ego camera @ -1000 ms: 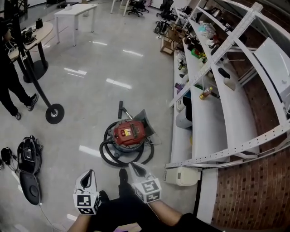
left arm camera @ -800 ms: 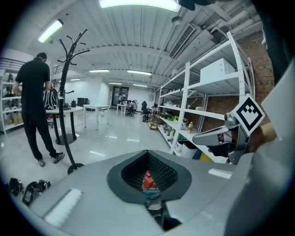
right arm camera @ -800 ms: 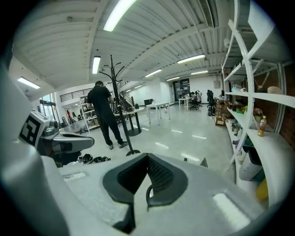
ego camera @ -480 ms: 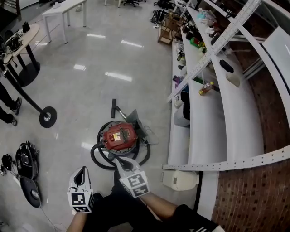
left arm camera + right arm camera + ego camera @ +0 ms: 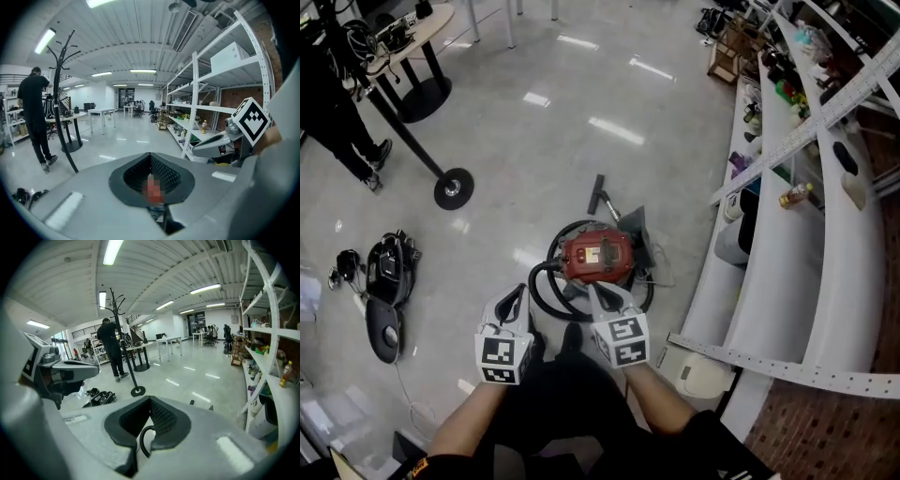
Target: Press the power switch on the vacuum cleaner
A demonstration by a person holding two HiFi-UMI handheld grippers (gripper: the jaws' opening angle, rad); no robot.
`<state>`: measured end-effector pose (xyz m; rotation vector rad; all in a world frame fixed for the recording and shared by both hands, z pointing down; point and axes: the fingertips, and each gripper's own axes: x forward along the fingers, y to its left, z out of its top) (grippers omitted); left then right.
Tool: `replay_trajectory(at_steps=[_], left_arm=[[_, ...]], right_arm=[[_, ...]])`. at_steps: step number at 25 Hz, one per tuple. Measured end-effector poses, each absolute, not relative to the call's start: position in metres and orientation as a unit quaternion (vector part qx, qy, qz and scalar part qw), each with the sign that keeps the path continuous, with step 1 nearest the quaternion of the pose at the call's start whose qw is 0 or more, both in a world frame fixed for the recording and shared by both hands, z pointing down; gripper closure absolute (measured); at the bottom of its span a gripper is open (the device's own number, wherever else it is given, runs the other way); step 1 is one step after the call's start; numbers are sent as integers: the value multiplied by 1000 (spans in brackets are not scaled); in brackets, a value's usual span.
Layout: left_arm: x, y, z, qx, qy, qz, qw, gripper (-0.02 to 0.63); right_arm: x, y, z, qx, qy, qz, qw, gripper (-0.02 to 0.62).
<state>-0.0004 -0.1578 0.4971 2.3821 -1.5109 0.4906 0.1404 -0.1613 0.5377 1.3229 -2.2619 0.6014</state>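
The round red vacuum cleaner (image 5: pixel 598 258) sits on the shiny grey floor (image 5: pixel 534 141). Its black hose (image 5: pixel 536 289) curls around it. The left gripper (image 5: pixel 517 298) and the right gripper (image 5: pixel 602 296) hang over its near side. Both pairs of jaws are pressed together and hold nothing.

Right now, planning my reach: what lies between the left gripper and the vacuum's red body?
Only the looped black hose, as the head view shows.
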Motion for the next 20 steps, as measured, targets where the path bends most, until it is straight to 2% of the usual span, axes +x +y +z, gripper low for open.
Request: replay_trajectory(at_steps=[10,20], left_arm=[[11,-190,547,831,-488,208,170,591],[12,-226,649,826,-454,243,227,591]], right_arm=[[145,-185,595,481,-786,274,275,603],[130,-223,696,464,-749,340,329,603]])
